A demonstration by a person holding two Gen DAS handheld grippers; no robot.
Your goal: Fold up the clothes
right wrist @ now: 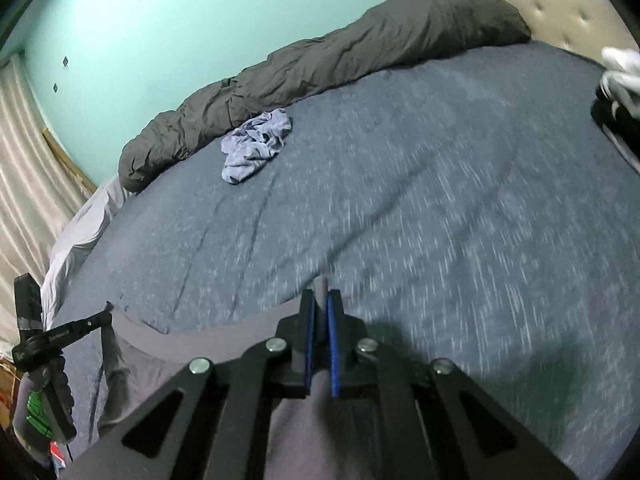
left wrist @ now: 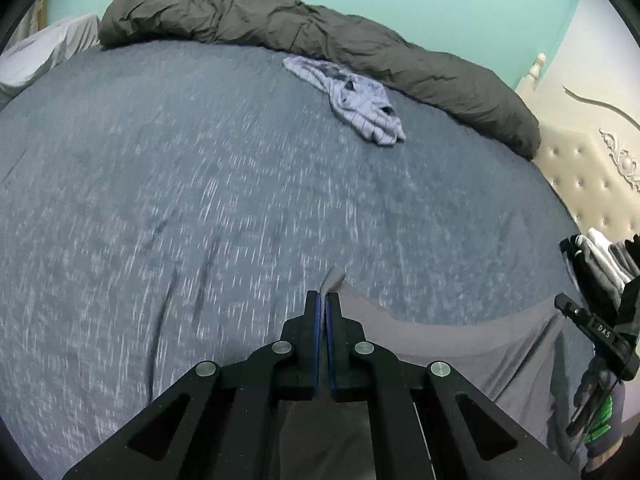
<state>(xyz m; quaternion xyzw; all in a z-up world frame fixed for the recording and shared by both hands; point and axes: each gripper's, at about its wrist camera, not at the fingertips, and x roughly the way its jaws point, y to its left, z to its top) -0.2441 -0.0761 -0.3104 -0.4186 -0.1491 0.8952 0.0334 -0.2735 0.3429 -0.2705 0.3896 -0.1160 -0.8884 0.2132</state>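
A grey garment [left wrist: 460,344] hangs stretched between my two grippers above the near edge of the blue bed [left wrist: 200,200]. My left gripper [left wrist: 323,300] is shut on one corner of it, and a tip of cloth pokes past the pads. My right gripper [right wrist: 321,300] is shut on the other corner [right wrist: 322,285]; the cloth [right wrist: 160,356] sags to the left in that view. The right gripper shows at the right edge of the left wrist view [left wrist: 560,300], the left gripper at the left edge of the right wrist view [right wrist: 107,309]. A crumpled light-blue garment [left wrist: 360,96] lies far back on the bed [right wrist: 256,144].
A dark grey duvet [left wrist: 320,40] is bunched along the far side of the bed by the teal wall. A tufted cream headboard [left wrist: 588,168] is at the right. A stack of folded clothes [left wrist: 600,260] sits near the headboard. A white pillow [left wrist: 44,56] lies at far left.
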